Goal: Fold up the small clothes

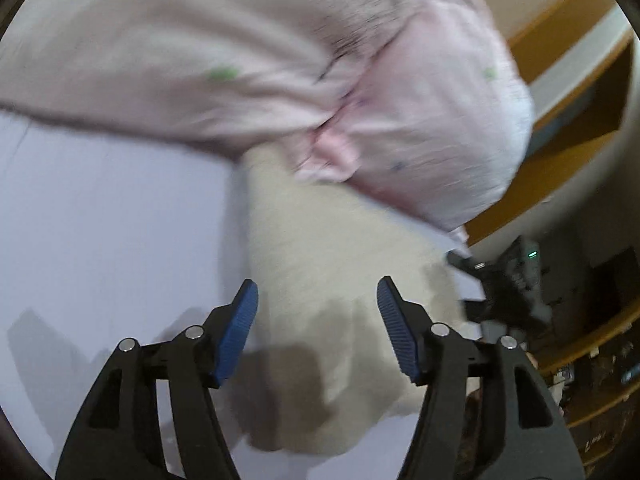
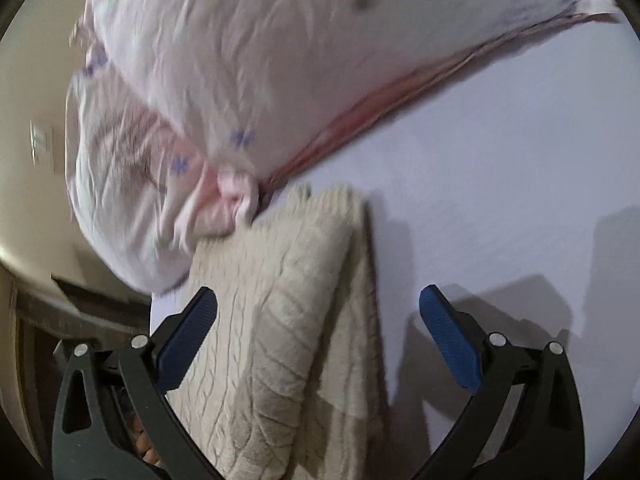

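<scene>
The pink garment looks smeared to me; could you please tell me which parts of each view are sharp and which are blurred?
Left wrist view: the pink garment is streaked with motion blur, the cream knit soft, the left gripper crisp. Right wrist view: the garment is blurred too, the knit's cable pattern readable, the right gripper sharp, casting hard shadows on the white surface.

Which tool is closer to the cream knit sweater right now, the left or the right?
Roughly equal; neither is clearly closer. The left tool hangs open over the cream knit sweater, and the right tool is open above it too. Neither grips it.
</scene>
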A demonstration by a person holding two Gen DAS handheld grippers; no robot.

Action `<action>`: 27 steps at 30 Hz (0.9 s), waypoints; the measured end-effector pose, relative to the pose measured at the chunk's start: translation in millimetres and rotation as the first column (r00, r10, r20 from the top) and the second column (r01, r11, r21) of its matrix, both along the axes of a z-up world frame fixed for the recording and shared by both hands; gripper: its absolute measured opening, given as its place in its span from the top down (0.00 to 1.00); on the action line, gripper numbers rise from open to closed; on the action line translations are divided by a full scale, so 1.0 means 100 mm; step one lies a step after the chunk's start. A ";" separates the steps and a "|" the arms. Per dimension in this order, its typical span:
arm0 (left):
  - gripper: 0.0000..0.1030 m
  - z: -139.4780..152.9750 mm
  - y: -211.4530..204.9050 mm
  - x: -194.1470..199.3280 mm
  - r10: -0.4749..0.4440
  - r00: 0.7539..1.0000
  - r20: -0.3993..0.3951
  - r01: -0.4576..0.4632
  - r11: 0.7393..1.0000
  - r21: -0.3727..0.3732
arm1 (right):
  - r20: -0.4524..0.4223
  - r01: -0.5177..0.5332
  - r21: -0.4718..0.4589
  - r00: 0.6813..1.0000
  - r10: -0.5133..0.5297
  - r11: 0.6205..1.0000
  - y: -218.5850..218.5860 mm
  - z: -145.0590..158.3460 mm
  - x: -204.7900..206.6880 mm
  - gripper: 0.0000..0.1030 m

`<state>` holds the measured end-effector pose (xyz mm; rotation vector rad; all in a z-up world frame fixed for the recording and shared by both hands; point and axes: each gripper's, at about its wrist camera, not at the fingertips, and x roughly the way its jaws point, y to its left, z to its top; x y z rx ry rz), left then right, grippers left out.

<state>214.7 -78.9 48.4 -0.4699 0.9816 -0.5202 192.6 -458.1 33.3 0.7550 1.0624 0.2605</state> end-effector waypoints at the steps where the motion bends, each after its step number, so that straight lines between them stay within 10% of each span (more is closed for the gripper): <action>1: 0.33 -0.07 0.00 0.00 -0.003 1.000 -0.022 0.003 1.000 0.005 | 0.001 -0.014 -0.012 1.000 0.014 1.000 0.05 -0.01 0.01 0.02; 4: 0.21 -0.17 -0.08 -0.03 -0.011 0.999 -0.053 0.011 1.000 0.013 | 0.021 -0.032 -0.049 0.999 0.033 0.998 0.14 0.01 0.01 0.03; 9: 0.20 -0.27 -0.33 0.10 -0.055 0.993 -0.109 0.047 0.996 -0.077 | 0.057 -0.070 -0.067 0.996 0.073 0.995 0.26 -0.02 0.00 0.54; 12: 0.42 -0.29 -0.37 0.10 -0.055 0.996 -0.074 0.051 0.997 -0.052 | 0.106 -0.062 -0.029 0.992 0.065 0.998 0.24 0.05 -0.05 0.65; 17: 0.57 0.01 0.06 -0.23 -0.079 0.996 0.043 0.079 0.997 -0.004 | 0.217 -0.248 0.051 0.948 0.231 0.968 0.73 0.21 -0.13 0.69; 21: 0.48 0.00 0.46 -0.39 -0.007 0.996 0.090 -0.007 0.987 0.159 | 0.157 -0.275 -0.188 0.939 0.305 0.943 1.28 0.23 -0.08 0.54; 25: 0.34 -0.22 0.62 -0.33 0.053 0.998 0.041 -0.056 0.994 0.089 | 0.187 -0.189 -0.224 0.954 0.232 0.956 1.23 0.34 -0.25 0.38; 27: 0.26 -0.19 0.56 -0.34 0.057 0.995 0.082 -0.067 0.989 0.134 | 0.200 -0.205 -0.282 0.943 0.266 0.937 1.31 0.36 -0.34 0.58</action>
